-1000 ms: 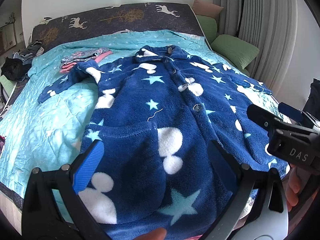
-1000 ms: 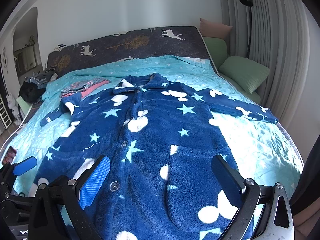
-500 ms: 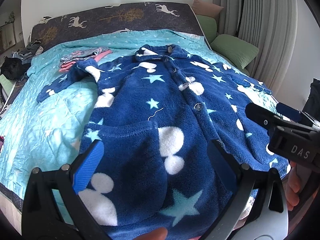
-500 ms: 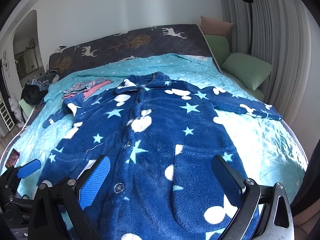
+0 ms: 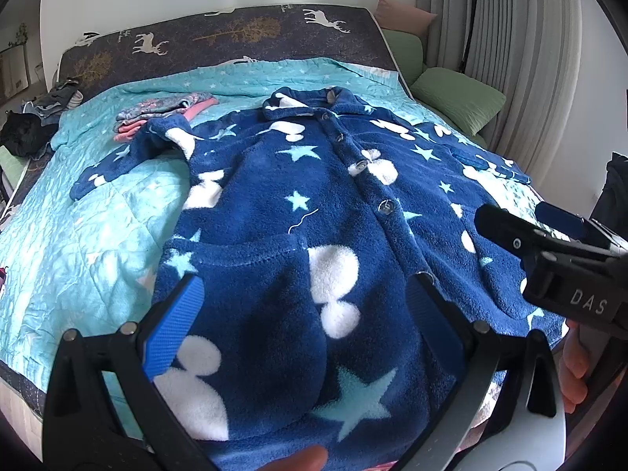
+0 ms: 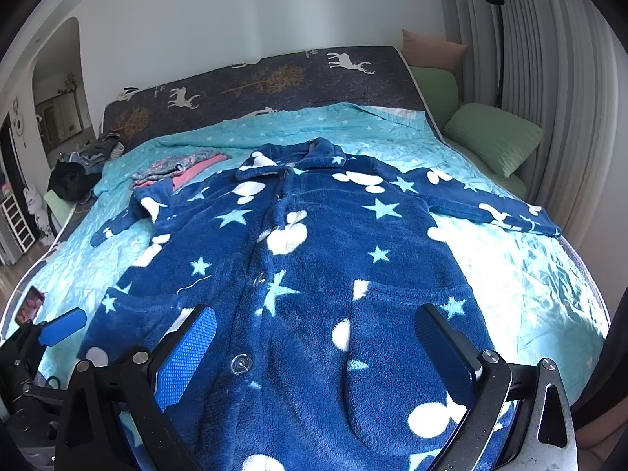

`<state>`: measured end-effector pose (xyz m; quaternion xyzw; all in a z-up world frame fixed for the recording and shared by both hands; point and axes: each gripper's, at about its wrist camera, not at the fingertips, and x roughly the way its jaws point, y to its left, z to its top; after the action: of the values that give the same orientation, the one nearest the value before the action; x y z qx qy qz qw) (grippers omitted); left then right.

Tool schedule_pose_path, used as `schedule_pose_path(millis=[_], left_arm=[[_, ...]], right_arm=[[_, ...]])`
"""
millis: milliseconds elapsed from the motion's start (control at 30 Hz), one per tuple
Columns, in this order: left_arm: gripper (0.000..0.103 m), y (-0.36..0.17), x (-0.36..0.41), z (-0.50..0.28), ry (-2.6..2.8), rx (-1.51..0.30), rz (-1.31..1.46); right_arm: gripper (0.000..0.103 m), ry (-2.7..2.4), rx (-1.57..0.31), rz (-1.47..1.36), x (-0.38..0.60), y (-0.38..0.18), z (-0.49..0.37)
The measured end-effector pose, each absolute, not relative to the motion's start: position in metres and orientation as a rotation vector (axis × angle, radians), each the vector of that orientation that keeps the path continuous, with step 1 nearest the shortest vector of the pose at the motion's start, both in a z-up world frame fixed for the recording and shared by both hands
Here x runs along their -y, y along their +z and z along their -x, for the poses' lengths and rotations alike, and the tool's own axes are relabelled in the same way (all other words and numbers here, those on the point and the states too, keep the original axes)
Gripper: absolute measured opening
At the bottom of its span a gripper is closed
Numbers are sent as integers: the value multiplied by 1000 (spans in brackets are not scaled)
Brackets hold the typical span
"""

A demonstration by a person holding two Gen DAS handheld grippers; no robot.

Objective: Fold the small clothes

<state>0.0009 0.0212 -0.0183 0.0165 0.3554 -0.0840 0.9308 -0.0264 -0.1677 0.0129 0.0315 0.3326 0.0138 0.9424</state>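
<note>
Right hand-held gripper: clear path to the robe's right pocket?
Probably yes. The right hand-held gripper is open and hovers right over the pocket of the blue robe; nothing lies between them.

Both grippers held low, side by side, jaws spread wide

Left gripper [image 5: 302, 325] has blue-padded fingers apart, gripping nothing; right gripper [image 6: 316, 347] is likewise agape and empty, just to its right; a person's fingertips [image 5: 573, 373] wrap the right handle.

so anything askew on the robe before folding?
Yes. The robe's left sleeve is bunched and bent, its top edge against the folded pile; the right sleeve lies straight. Loose thread near the buttons.
</note>
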Motion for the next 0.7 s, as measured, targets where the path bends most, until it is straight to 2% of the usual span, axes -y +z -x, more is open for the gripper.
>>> schedule_pose_path(millis=[700], left_arm=[[102,-18,-26,1,-176,-721,-30]], right_arm=[[103,28,-689,-30,156,12,22]])
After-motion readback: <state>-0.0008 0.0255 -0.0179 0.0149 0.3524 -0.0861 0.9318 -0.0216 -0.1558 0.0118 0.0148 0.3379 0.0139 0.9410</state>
